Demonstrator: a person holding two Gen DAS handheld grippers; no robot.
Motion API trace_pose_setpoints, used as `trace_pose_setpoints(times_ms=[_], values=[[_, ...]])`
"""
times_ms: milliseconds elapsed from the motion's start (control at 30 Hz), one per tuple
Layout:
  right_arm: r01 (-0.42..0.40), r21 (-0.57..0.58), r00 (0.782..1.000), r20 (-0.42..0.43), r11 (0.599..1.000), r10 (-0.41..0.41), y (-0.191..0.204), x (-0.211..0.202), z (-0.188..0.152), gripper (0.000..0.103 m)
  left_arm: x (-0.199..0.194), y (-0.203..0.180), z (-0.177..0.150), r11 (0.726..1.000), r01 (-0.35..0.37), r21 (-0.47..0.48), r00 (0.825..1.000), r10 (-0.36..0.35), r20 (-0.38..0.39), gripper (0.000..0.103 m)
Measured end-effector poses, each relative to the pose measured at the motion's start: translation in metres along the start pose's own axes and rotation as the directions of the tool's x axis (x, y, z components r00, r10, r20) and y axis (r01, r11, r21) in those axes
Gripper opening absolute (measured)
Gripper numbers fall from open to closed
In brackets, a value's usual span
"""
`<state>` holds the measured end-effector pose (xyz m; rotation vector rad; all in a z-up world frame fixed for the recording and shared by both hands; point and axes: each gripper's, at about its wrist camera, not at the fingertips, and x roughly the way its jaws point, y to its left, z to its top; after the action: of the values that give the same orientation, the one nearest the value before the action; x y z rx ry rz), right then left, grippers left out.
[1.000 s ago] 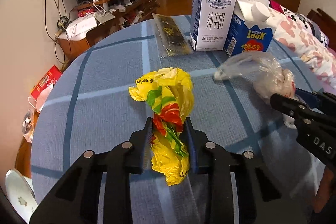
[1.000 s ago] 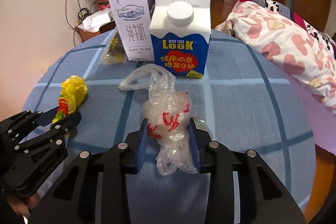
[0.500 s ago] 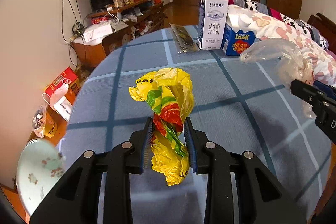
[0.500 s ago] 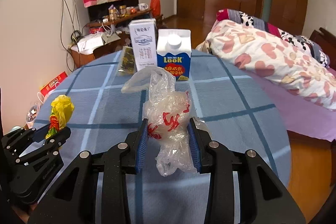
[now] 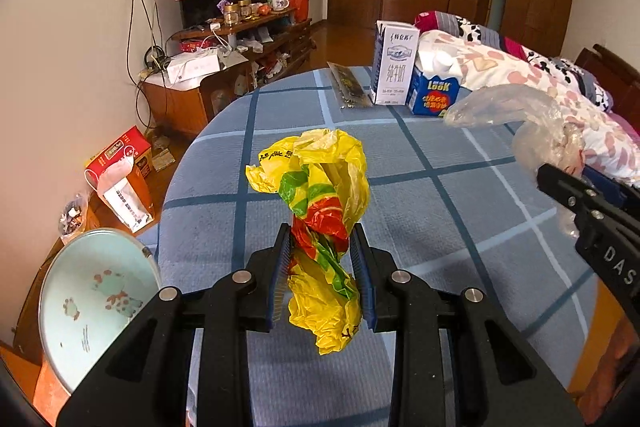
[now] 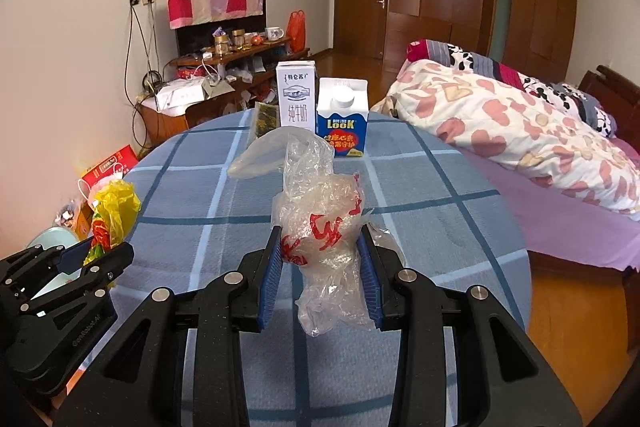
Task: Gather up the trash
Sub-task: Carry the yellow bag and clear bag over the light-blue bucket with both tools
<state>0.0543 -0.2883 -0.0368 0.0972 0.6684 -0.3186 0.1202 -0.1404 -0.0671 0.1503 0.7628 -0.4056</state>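
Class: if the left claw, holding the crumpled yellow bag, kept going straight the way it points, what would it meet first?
Probably the blue checked tablecloth. The left claw tilts downward over it, and nothing stands in line beyond the yellow bag; the milk cartons sit farther off to the right. Depth is uncertain.

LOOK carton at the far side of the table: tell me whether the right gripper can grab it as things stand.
Probably not. The right gripper is shut on the clear plastic bag, so its jaws are full, though nothing lies on the blue checked tablecloth between it and the LOOK carton.
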Motion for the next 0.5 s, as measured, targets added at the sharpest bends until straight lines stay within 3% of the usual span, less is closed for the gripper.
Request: trace_pose_setpoints(times_ms=[500], values=[[-0.002, -0.013, 1.0, 0.023, 1.0, 0.003, 0.013, -0.031, -0.018, 0.036, -0.044, 0.015, -0.021, 0.999, 0.04, -0.033, 0.999, -0.039, 0.033, 0.03]])
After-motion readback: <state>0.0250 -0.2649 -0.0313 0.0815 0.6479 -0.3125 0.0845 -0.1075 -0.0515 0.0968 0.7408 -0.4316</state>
